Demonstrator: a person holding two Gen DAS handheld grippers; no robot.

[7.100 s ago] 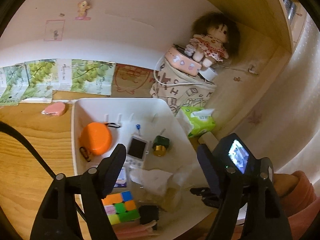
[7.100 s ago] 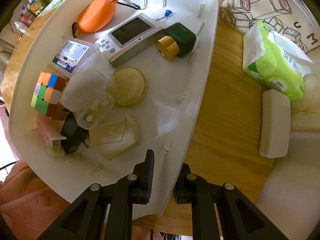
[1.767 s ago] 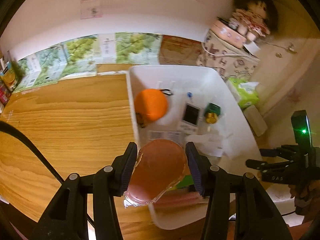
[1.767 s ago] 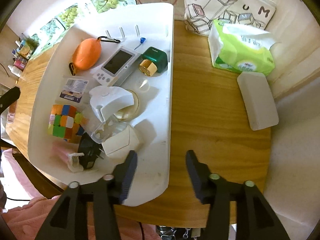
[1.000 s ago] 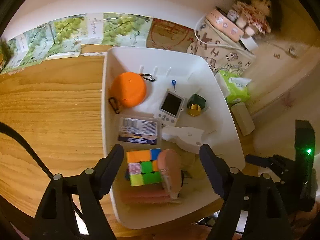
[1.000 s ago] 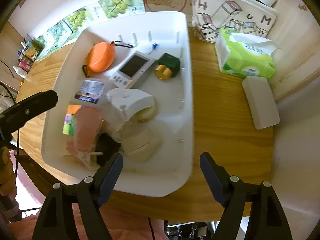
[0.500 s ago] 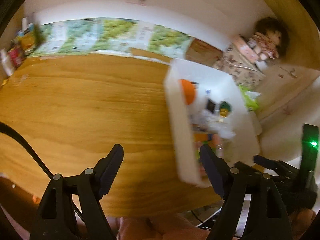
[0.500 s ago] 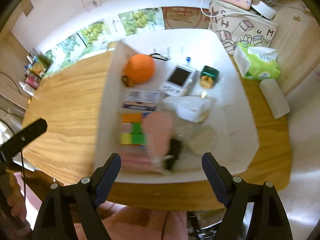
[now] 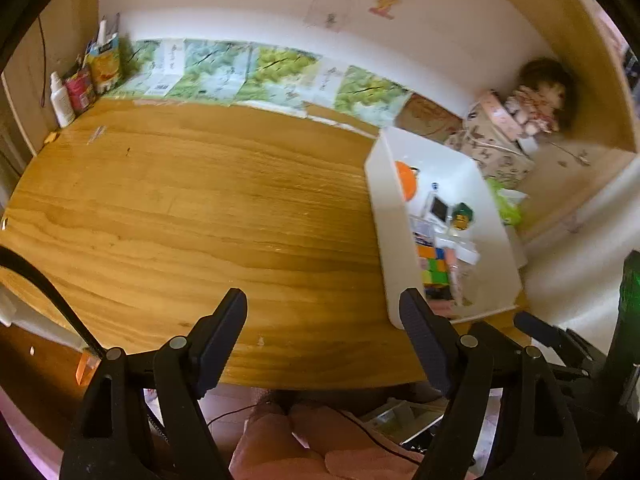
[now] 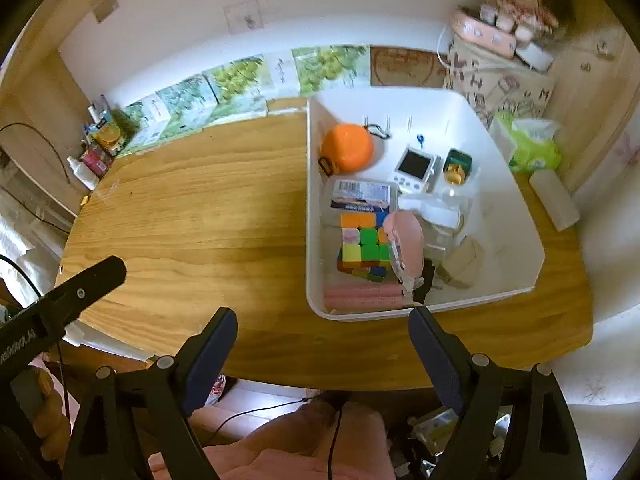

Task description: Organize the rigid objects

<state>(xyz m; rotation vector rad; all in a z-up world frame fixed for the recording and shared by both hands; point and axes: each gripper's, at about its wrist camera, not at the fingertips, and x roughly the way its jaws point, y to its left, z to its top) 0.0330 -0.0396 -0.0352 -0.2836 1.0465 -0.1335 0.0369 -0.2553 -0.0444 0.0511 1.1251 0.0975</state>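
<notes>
The white bin [image 10: 516, 196] is sitting on the wooden table [image 10: 192, 208], toward 2 o'clock in the right wrist view and toward 3 o'clock in the left wrist view. Inside it, an orange pouch [image 10: 347, 147] with a carabiner is lying at the far left corner, a small white handheld device [image 10: 414, 168] beside it, then a green-and-gold item [image 10: 457, 166]. A barcoded card [image 10: 360, 194] is lying nearer, and a colourful puzzle cube [image 10: 362, 246] is resting just in front of it, with a pink oval case [image 10: 406, 242] leaning on edge against the cube.

The pale wrappers and a dark object beside the case are blurring together and are hard to identify. In the left wrist view the bin's near wall [image 9: 394, 232] is hiding most of the contents.

The left gripper [image 9: 324, 332] is hovering over the table's near edge, jaws spread wide and holding nothing. The right gripper [image 10: 322, 344] is likewise gaping wide, empty, at the table's near edge in front of the bin.
</notes>
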